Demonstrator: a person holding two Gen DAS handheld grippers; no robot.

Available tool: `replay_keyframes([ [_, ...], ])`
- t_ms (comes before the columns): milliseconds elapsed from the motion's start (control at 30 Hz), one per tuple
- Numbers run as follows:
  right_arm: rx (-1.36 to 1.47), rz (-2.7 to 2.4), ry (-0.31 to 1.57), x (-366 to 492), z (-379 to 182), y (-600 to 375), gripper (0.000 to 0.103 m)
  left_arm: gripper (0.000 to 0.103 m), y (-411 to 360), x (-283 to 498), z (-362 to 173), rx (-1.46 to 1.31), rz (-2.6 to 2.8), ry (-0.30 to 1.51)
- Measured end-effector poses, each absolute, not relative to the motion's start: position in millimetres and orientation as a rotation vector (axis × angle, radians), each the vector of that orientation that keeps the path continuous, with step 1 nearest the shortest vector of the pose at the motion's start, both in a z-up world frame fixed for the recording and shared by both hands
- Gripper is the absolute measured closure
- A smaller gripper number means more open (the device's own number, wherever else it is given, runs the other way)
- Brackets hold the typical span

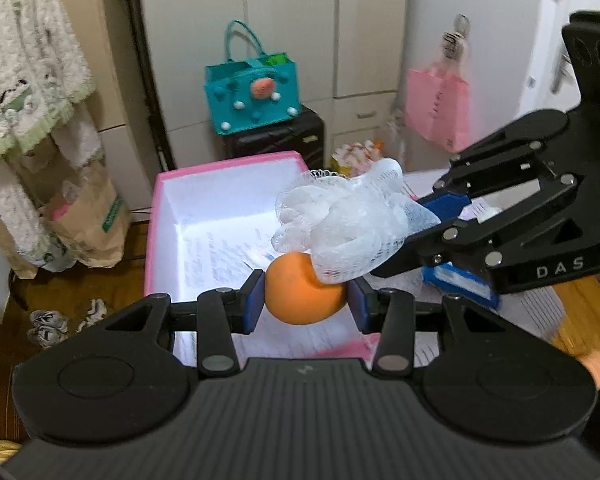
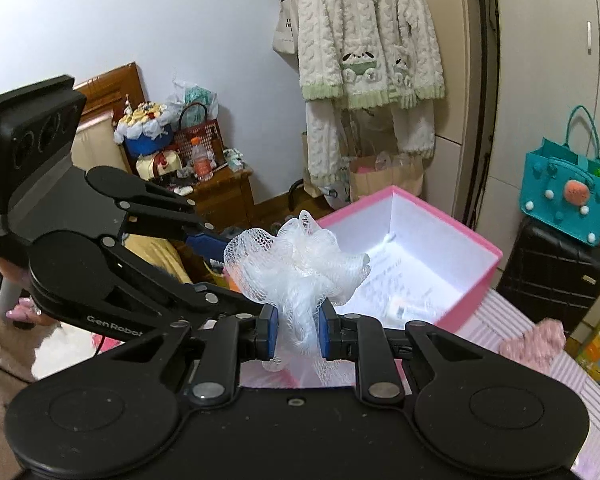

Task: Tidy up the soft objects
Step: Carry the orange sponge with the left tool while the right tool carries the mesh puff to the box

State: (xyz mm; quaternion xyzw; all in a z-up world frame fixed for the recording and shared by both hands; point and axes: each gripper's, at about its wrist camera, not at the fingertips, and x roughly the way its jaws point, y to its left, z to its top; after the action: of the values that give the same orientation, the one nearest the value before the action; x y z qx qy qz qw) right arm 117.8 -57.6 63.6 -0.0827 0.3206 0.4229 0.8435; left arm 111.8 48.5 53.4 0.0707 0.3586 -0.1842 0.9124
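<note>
Pink box (image 1: 220, 216), lid off, white inside with printed paper on its floor; no task item seen in it. In right wrist view, same box (image 2: 476, 248) ahead of both grippers, its near rim below the fingers. Black suitcase (image 2: 556, 276) behind box, teal bag (image 2: 564, 196) on top. Fleece robe (image 2: 364, 44) on a hanger against the wall, paper bag (image 2: 384, 176) under it. Pink fluffy thing (image 2: 536, 340) on striped cloth right of box.

Left gripper (image 1: 306, 300) pinching orange ball (image 1: 300, 292) between blue pads, pads pressed on both sides, ball in the air over box's near edge. Right gripper (image 2: 298, 334) nearly pressed together on white mesh pouf (image 2: 296, 268), a narrow waist of netting caught between pads, the rest puffed out above. In left wrist view, pouf (image 1: 348, 216) just above ball, its lower edge overlapping the ball's top right; contact unclear.
</note>
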Motion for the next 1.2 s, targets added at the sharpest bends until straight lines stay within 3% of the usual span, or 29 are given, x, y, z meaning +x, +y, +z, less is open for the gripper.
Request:
replay_keyframes([
  [433,-0.190,0.877,0.751,195.5,32.8,-30.2,0.079,0.060,96.8,199.0,27.7,-0.015,-0.342,0.767],
  [967,-0.630,0.857,0.940,231.0,-44.8,12.8,0.080,0.060,86.7,284.9,-32.9,0.029,-0.256,0.875],
  [1000,-0.662,0.843,0.930,231.5,-47.4,16.6,0.073,0.060,83.7,289.6,-34.9,0.030,-0.267,0.887],
  [1133,-0.703,0.834,0.921,235.5,-46.3,19.1,0.069,0.060,71.7,305.1,-46.7,0.031,-0.297,0.929],
  [1200,-0.695,0.837,0.913,235.9,-44.3,17.3,0.053,0.060,67.7,311.8,-52.8,0.018,-0.309,0.944],
])
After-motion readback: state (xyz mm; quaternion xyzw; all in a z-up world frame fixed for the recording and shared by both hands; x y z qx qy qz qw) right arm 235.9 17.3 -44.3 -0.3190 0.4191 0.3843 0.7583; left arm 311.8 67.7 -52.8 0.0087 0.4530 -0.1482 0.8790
